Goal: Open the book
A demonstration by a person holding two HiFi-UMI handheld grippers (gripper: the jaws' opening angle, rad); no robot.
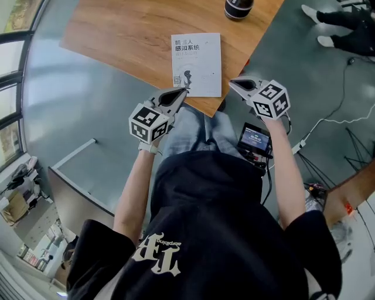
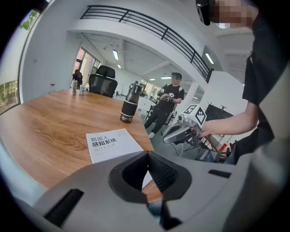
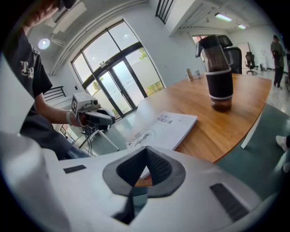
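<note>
Lying closed and flat, the thin white book [image 1: 196, 64] sits at the near edge of my wood-grain table [image 1: 129, 35]. The left gripper [image 1: 181, 92] and right gripper [image 1: 232, 82] flank its near corners, ribbed jaws pinched together, empty. A dark cylindrical bottle [image 1: 238, 7] stands beyond.

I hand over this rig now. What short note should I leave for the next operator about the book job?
Left gripper: shut, empty, near the table edge, short of the book.
Right gripper: shut, empty, beside the book's near right corner.
Book: closed, flat, cover up, near the table edge; a bottle stands farther back.
Done: nothing.
Left: open the cover.
</note>
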